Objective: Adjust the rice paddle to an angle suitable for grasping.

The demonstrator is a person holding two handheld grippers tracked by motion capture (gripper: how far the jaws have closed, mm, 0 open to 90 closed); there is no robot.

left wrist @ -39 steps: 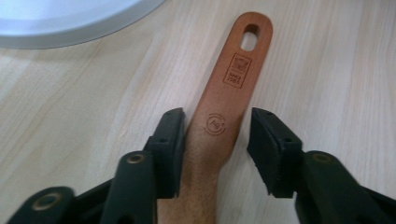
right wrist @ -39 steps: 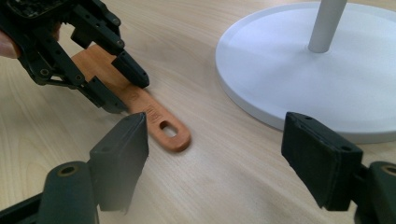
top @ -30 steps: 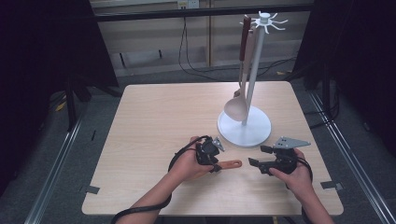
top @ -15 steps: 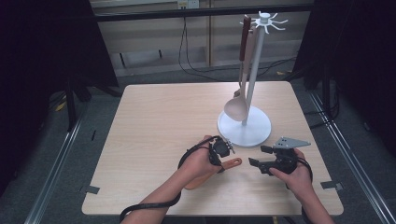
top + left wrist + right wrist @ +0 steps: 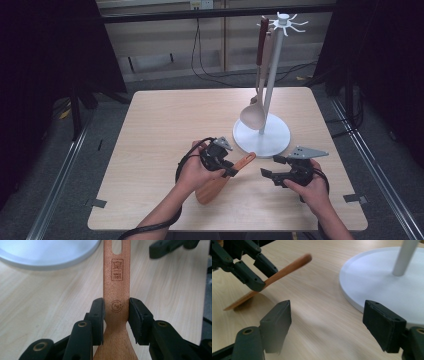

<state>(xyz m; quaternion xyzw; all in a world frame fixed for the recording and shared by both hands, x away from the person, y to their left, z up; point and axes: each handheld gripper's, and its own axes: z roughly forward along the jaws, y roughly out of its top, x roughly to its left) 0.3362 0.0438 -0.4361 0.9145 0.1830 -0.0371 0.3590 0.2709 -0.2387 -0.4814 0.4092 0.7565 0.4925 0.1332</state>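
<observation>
My left gripper [image 5: 227, 169] [image 5: 116, 315] is shut on the handle of a wooden spatula [image 5: 220, 181] [image 5: 116, 285] [image 5: 279, 272]. The spatula is tilted, with its handle end raised toward the stand and its blade touching the table. In the left gripper view both pads clamp the handle just above where it widens. My right gripper [image 5: 270, 169] [image 5: 327, 325] is open a little to the right, low over the table, with nothing between its fingers. A white utensil stand [image 5: 261, 135] [image 5: 384, 280] [image 5: 47, 252] rises behind them, and a beige ladle [image 5: 253, 112] with a brown handle hangs from its top.
The light wooden table [image 5: 165, 130] has free room on its left and far half. The stand's round base [image 5: 270, 142] lies just beyond both grippers. Dark floor and rails surround the table.
My left gripper has lifted the spatula's handle end and turned it toward the stand, blade still down. The right gripper has stayed where it was.
</observation>
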